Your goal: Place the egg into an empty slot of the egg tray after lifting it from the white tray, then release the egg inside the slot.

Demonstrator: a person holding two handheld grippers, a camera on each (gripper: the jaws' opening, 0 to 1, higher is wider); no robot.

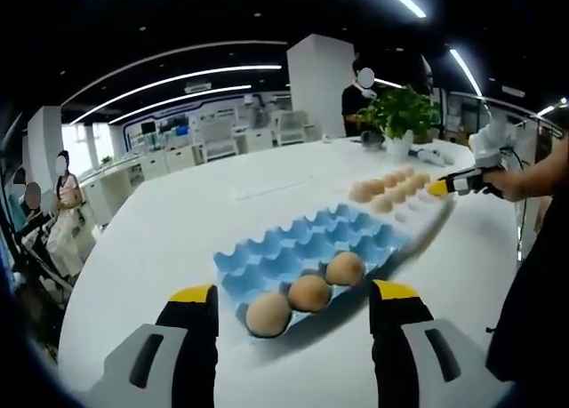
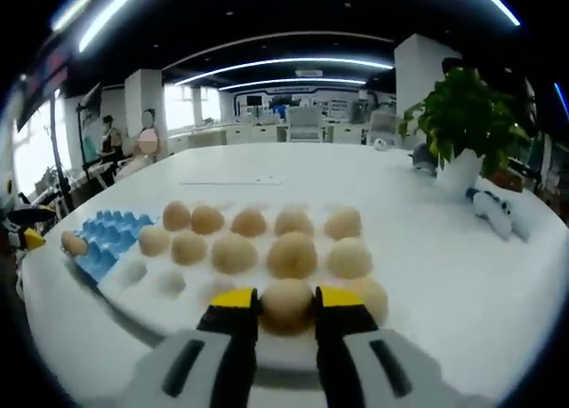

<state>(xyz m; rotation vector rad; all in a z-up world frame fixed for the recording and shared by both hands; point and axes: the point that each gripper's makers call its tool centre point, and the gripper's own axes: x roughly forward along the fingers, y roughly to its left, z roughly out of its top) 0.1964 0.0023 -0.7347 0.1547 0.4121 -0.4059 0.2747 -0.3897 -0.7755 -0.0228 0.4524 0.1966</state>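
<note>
Egg: in my right gripper view the egg (image 2: 286,303) sits right between my right gripper's (image 2: 285,307) yellow-tipped jaws, at the near edge of the white tray (image 2: 147,292); the jaws touch it on both sides.
Right gripper: closed in on that egg, pinching it; I cannot tell whether it is off the tray.
Other eggs on the white tray: two rows ahead of my right gripper, and one more just right of the held egg (image 2: 372,297).
Egg tray: the blue egg tray (image 2: 107,239) lies ahead and left of my right gripper, touching the white tray's left end. In my left gripper view the same blue tray (image 1: 302,244) is straight ahead, just beyond the jaw tips.
Filled slots: three brown eggs (image 1: 308,293) in the row nearest my left gripper; the slots behind them look empty.
Left gripper: the left gripper (image 1: 293,294) is spread wide, holding nothing, low over the surface (image 1: 178,221).
Hand pose: from my left gripper view the right gripper (image 1: 453,185) reaches in from the far right, level, a hand (image 1: 507,182) behind it.
Room: bare white surface left of the blue tray; a potted plant (image 2: 462,128) ahead and right of my right gripper, well apart from the trays.
</note>
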